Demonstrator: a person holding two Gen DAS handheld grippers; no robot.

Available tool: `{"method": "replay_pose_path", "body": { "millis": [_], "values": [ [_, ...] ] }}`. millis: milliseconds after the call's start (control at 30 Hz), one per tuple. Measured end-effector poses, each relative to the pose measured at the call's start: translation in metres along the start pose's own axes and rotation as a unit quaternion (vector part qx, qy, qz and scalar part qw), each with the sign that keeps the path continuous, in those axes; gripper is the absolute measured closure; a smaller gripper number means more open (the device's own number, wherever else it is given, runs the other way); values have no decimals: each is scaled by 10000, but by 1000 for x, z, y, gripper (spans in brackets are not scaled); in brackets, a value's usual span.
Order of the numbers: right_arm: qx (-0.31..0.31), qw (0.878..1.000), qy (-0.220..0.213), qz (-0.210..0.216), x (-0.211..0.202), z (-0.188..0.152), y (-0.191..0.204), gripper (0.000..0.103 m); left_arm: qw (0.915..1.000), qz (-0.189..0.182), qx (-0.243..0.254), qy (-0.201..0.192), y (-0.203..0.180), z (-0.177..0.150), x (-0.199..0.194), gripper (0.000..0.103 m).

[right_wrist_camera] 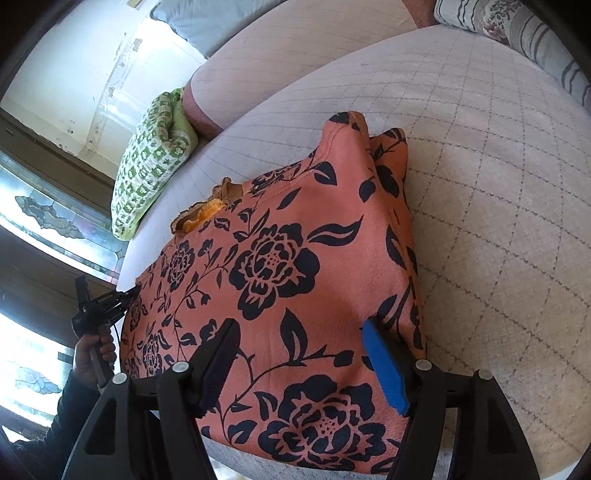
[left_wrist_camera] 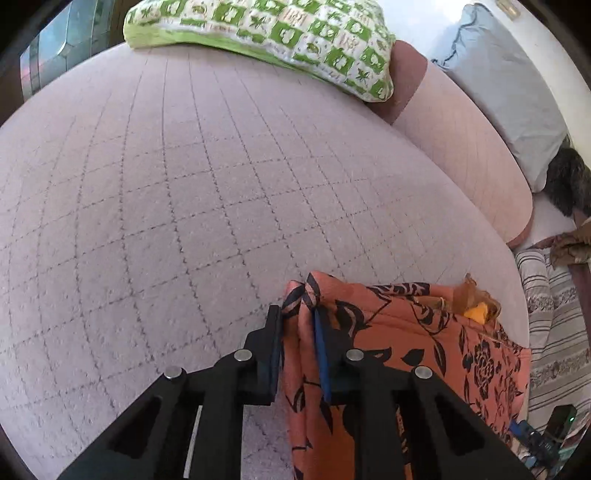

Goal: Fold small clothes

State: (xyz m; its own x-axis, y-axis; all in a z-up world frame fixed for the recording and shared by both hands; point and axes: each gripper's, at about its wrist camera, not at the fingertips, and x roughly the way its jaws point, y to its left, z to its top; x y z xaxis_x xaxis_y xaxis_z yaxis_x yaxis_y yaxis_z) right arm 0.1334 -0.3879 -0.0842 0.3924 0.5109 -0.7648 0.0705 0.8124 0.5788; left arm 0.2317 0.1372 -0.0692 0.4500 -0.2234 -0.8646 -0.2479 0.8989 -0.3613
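At the garment's left edge, left claw pinches fabric.

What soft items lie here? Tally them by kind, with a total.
Orange floral garment: 1
Green-and-white checked quilt: 1
Pale blue pillow: 1
Grey striped cushion: 1
Total: 4

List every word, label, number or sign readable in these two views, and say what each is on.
None can be read. The orange floral garment carries only a flower print, and the green-and-white patterned pillow only leaf and block motifs. The small dark device at the edge of the left wrist view shows a green light, no legible marking.
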Motion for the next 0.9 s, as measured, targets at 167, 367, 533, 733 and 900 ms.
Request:
{"method": "replay_pose_path", "body": {
  "millis": [167, 367, 533, 733, 900],
  "values": [
    [18, 10000, 27, -14, -1, 1, 0, 30, 9998, 92, 156, -69, -3, -9, -24, 67],
    [-68, 9998, -136, 151, -25, 7, 21, 31, 9906, -55, 1189, -676, -42, -57, -91, 60],
    [128, 9974, -289, 648, -32, 16, 23, 30, 9795, -101, 1880, -717, -67, -108, -95, 45],
    [1177, 9923, -143, 359, -22, 14, -21, 39, 9759, 437, 2120, -283, -65, -134, -55, 45],
    [454, 9946, -363, 854, -23, 65, 10, 34, 9749, 237, 2152, -520, -81, -131, -71, 44]
  ]
}}
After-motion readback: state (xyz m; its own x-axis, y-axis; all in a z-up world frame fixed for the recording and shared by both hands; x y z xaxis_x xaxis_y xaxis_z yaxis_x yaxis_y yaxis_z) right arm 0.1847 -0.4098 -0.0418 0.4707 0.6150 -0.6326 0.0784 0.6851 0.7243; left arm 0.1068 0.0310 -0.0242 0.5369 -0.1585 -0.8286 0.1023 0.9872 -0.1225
